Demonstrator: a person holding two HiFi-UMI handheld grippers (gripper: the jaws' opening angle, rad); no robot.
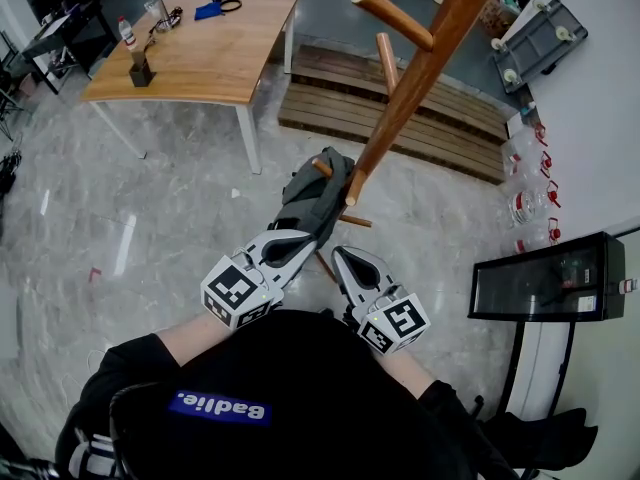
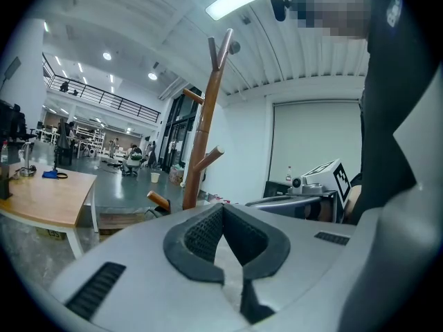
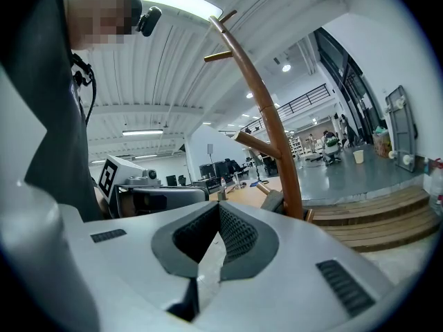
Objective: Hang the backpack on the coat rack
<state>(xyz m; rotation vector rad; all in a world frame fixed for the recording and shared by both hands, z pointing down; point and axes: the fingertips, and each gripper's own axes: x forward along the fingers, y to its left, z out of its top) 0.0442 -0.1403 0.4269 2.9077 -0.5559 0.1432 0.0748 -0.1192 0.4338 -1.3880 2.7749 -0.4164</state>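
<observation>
A dark grey backpack [image 1: 315, 193] hangs on a low peg of the wooden coat rack [image 1: 400, 98], just beyond both grippers. My left gripper [image 1: 298, 240] points at the backpack's lower end; whether it touches it I cannot tell. In the left gripper view the left gripper [image 2: 221, 206] is shut with nothing between its pads, and the rack's pole [image 2: 201, 144] rises ahead. My right gripper [image 1: 340, 254] sits beside it to the right, apart from the backpack. The right gripper [image 3: 220, 206] is shut and holds nothing. A grey corner of the backpack [image 3: 272, 200] shows by the pole [image 3: 277, 144].
A wooden table [image 1: 200, 48] with a bottle and small items stands at the back left. A slatted wooden platform [image 1: 450, 118] lies behind the rack. A black glass-front cabinet [image 1: 545, 278] stands at the right, and bottles [image 1: 525, 203] line the wall.
</observation>
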